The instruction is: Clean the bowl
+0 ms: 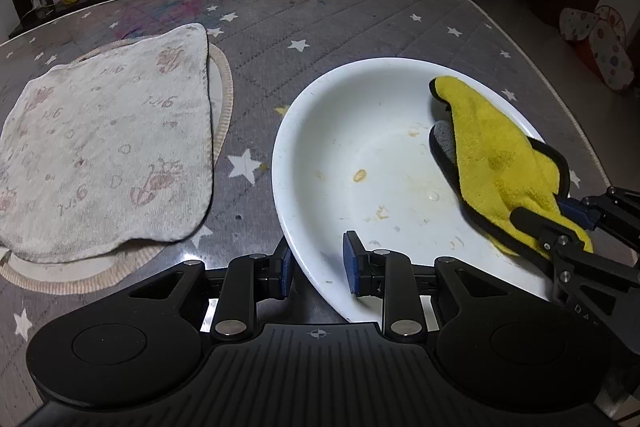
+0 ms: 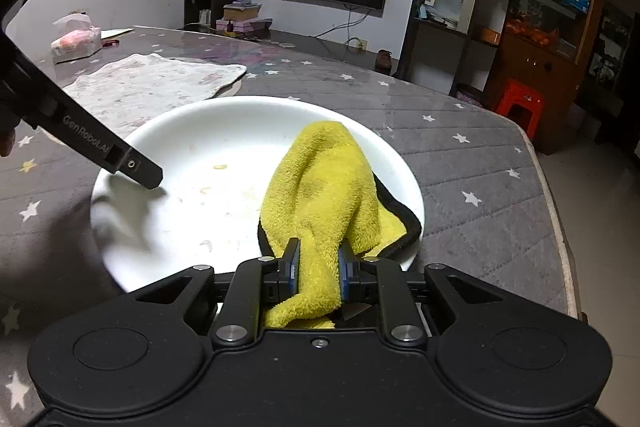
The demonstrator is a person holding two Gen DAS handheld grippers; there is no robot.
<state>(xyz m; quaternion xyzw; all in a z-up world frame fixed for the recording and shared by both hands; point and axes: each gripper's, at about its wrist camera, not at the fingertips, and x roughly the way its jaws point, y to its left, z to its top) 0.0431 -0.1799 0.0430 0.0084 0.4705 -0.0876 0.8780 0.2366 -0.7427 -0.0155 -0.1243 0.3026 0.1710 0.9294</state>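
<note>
white towel [image 1: 104, 147] beside bowl [image 1: 360, 131]

Two black handheld grippers with blue finger pads

The left gripper [image 1: 317, 261] and right gripper [image 2: 318, 269] share ribbed housings, round side discs and silver pivot screws; one arm reads "GenRobot.AI".

Your left tongs [image 1: 316, 263] straddle the near rim of the bowl [image 1: 340, 131], which sits on the surface [image 1: 360, 23] toward its right edge. The cloth [image 1: 492, 155] lies inside the bowl on its right side, clamped in your right tongs [image 2: 318, 267]. Left of the bowl, a towel [image 1: 104, 147] lies over a mat [image 1: 224, 99].
</note>
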